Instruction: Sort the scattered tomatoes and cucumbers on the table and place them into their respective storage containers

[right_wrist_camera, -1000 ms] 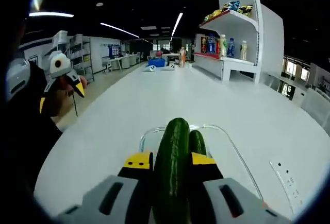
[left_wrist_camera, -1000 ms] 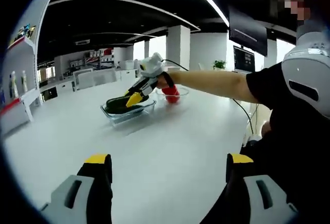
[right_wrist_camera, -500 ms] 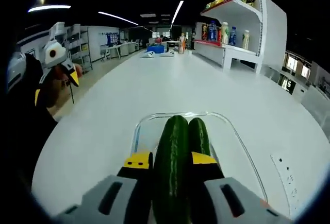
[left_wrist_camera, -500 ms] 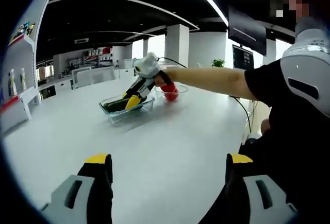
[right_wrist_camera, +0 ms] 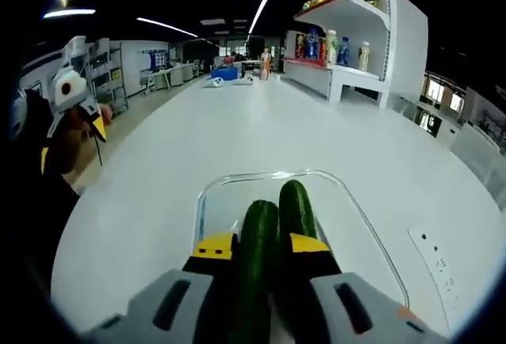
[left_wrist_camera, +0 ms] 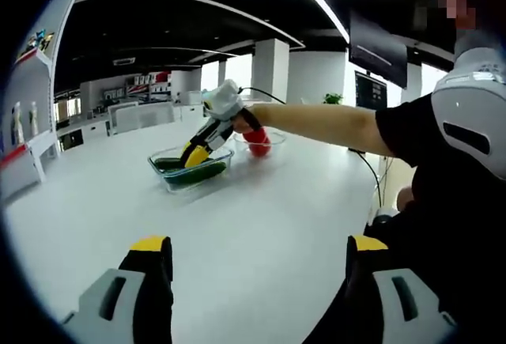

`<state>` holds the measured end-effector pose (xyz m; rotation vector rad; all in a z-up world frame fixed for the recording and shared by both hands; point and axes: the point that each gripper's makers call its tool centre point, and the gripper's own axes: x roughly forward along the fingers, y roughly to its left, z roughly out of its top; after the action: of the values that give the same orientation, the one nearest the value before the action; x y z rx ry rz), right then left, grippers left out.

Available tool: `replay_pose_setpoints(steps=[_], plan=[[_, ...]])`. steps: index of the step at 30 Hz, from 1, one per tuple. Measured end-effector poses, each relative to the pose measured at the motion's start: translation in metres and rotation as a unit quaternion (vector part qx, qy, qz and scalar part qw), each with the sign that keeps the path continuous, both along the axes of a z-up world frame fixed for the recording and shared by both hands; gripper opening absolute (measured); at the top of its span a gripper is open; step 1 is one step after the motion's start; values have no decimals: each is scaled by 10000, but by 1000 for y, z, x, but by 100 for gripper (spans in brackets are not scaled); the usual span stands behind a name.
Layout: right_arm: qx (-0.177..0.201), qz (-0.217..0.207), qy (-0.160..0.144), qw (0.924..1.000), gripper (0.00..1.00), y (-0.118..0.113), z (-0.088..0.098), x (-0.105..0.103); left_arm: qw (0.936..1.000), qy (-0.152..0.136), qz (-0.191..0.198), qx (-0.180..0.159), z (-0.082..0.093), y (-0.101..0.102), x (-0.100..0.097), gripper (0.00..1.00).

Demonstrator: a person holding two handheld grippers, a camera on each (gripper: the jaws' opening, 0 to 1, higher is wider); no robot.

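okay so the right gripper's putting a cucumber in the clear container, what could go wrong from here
1. The held cucumber lies against the cucumber already in the container; letting go may roll or push one of them.
2. The right gripper is low between the container's walls, so pulling out could catch the rim and drag it across the table.

**Two gripper cameras facing each other across the table**

The left gripper view looks from well back, past its fingers, at the clear rectangular glass container (left_wrist_camera: 188, 172). The right gripper view sits close above that container (right_wrist_camera: 348, 209), just beyond its fingertips. Both share it.
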<state>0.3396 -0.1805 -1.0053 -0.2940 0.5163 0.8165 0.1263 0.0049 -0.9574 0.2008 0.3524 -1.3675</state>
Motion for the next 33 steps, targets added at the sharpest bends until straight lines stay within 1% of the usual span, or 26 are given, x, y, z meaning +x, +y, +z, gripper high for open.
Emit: replay_pose_setpoints(steps=[4, 8, 12, 14, 15, 16, 18, 21, 23, 24, 25, 26, 27, 28, 29, 31, 33], plan=[[46, -81, 48, 9999, 22, -1, 1, 0, 10000, -22, -35, -17, 1, -1, -1, 90], [152, -117, 46, 9998, 29, 1, 2, -3, 10000, -19, -19, 0, -1, 0, 0, 90], [210, -286, -82, 9993, 43, -4, 4, 1, 10000, -37, 18, 69, -5, 1, 2, 90], [278, -480, -53, 9984, 51, -8, 5, 3, 10000, -37, 7, 83, -6, 1, 1, 90], [276, -597, -37, 9978, 57, -10, 6, 5, 10000, -39, -1, 85, -6, 1, 0, 90], [218, -680, -67, 9974, 61, -13, 7, 6, 10000, -40, -4, 82, -6, 1, 0, 90], [109, -746, -256, 9968, 69, -16, 11, 9, 10000, -48, -11, 65, -5, 2, -1, 90], [71, -900, -404, 9951, 74, -18, 17, 12, 10000, -66, -23, 51, -6, 1, -1, 90], [-166, -1144, -758, 9904, 74, -24, 29, 16, 10000, -70, -16, 63, -5, -1, -1, 90], [-284, -1265, -935, 9871, 75, -26, 35, 19, 9999, -72, -12, 69, -5, -3, 0, 90], [-244, -1401, -970, 9851, 78, -28, 40, 16, 9999, -93, -31, 80, -3, -4, -1, 90], [-107, -1537, -969, 9833, 83, -30, 45, 15, 9999, -115, -42, 91, -2, -4, -2, 90], [40, -1651, -960, 9816, 91, -31, 51, 11, 9999, -131, -43, 101, -2, -5, -3, 90], [173, -1739, -987, 9796, 97, -31, 56, 8, 9998, -145, -26, 144, -2, -5, -2, 90], [205, -1801, -975, 9786, 95, -33, 58, 4, 9997, -170, -12, 189, -3, -5, -1, 91], [234, -1857, -1009, 9771, 97, -36, 63, -9, 9995, -211, -13, 237, -4, -7, -1, 91], [246, -1906, -1014, 9761, 97, -38, 65, -17, 9996, -153, -74, 227, -2, -11, -4, 91]])
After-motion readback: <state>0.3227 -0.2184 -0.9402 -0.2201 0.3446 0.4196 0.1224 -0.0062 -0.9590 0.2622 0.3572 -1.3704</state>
